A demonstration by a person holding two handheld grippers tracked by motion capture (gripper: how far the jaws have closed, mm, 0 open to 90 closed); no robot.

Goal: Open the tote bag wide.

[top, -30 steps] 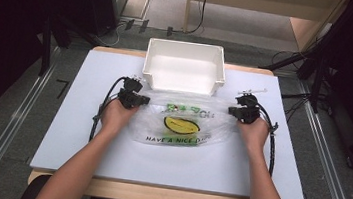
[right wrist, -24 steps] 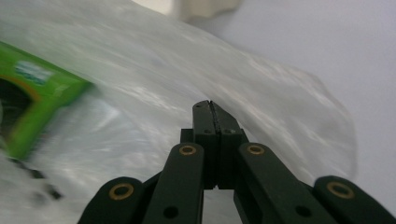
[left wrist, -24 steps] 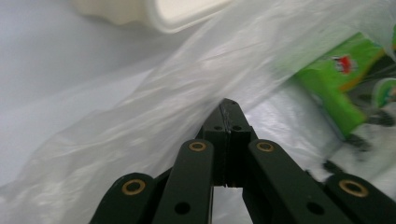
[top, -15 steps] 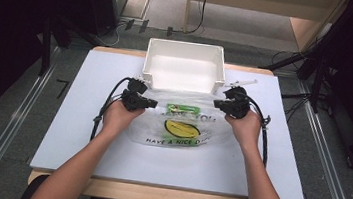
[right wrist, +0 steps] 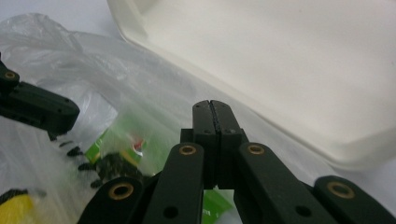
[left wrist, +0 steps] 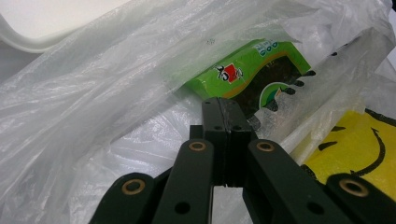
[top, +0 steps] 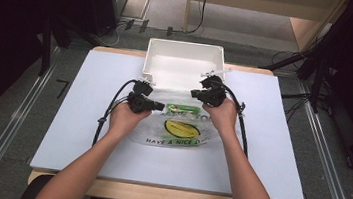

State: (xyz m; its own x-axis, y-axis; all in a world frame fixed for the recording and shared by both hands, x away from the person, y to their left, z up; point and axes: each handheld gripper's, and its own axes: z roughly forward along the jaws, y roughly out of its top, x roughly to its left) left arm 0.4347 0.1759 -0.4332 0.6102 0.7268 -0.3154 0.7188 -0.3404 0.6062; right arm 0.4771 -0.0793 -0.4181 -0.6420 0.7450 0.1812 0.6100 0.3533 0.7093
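**Both grippers clenched at the mouth of the plastic bag**

Left: the left gripper (top: pixel 156 106) sits at the bag's left upper corner, just near of the white bin's left front corner. In the left gripper view its jaws stand pressed flat together; whether a film of bag is pinched between them cannot be told. Its black cable loops off toward the person's left forearm.

Centre: the clear plastic bag (top: pixel 180 137) lies on the pale blue table (top: pixel 75 128), its yellow smiley print facing up, its upper edge lifted toward the white bin (top: pixel 184 55) just behind. A green packet (left wrist: pixel 252 70) shows through the film, inside the bag near its mouth.

Right: the right gripper (top: pixel 199 94) hangs over the bag's right upper corner, beside the bin's front rim. Its jaws are likewise closed tight, nothing discernible between the tips.
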